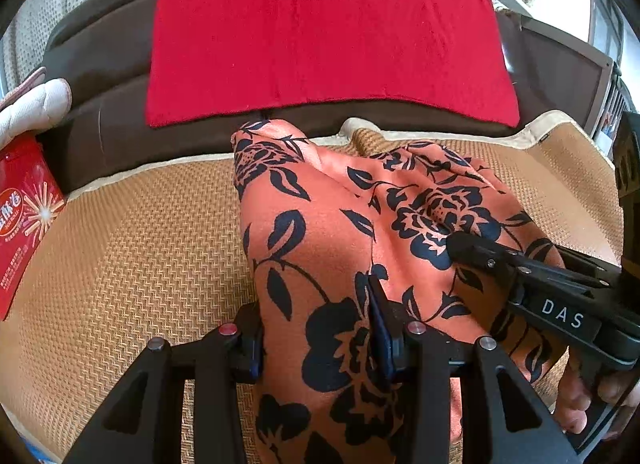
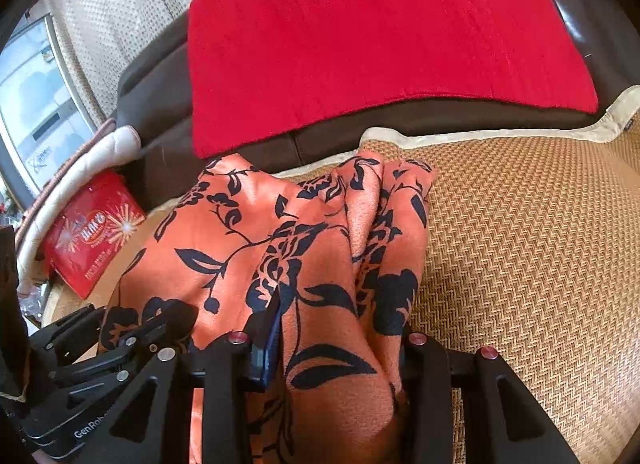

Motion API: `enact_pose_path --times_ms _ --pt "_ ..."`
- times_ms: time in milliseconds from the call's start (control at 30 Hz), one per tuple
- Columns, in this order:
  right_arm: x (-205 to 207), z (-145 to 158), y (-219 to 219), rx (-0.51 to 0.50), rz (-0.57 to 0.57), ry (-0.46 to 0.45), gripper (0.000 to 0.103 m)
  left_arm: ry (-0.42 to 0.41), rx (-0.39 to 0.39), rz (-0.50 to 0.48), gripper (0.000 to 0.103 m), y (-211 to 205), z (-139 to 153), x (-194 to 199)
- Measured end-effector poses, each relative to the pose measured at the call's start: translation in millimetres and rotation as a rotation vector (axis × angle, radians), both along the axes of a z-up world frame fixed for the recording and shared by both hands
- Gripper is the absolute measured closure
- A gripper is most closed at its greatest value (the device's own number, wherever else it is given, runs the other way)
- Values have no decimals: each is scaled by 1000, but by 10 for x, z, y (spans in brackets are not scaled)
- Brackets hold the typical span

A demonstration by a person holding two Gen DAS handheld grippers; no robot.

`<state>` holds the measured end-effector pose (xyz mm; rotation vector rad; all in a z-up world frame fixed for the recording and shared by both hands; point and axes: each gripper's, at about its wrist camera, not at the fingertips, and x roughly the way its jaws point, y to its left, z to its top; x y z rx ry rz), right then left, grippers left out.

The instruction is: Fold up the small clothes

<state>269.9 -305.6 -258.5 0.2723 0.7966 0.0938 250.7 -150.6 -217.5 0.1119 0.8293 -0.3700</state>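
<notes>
Though bunched and creased, the thin orange garment with black flower print (image 1: pixel 320 248) looks light, limp, a bit slick; it lies on the woven straw mat (image 1: pixel 132 248), running between both pairs of fingers. Left gripper (image 1: pixel 316 328) fingers stand wide with cloth between them; grip uncertain. Right gripper (image 2: pixel 340 340) likewise, cloth heaped between. Better hold: a hem or corner beyond the fingertips. Ahead lies a red towel (image 1: pixel 328 39) on dark cushions; left of the fingers, a red snack box (image 2: pixel 94 236). Neither obstructs.
</notes>
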Motion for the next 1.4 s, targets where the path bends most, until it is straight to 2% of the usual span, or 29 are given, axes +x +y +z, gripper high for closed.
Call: enact_pose_path --times_ms 500,600,800,867,1033,1200,1367,1400 --pt "102 -124 -21 32 -21 39 61 17 24 11 57 -55 -8 68" --pt "102 -159 -51 55 -29 47 61 18 32 16 53 -27 -106 105" --pt "81 -232 -131 130 -57 66 58 8 73 26 42 -15 -193 106" --pt "73 -255 -157 150 -65 72 56 -4 93 32 35 -13 -221 103" --pt "10 -313 -206 185 -101 91 45 -7 127 67 21 32 -263 48" --pt "-164 -192 -169 132 -110 80 41 30 111 93 20 207 -172 -100" --pt "-493 121 -200 44 -136 -16 41 -45 141 131 20 426 46 -336" --pt "-589 222 -209 29 -137 -58 45 -58 139 137 20 466 90 -369"
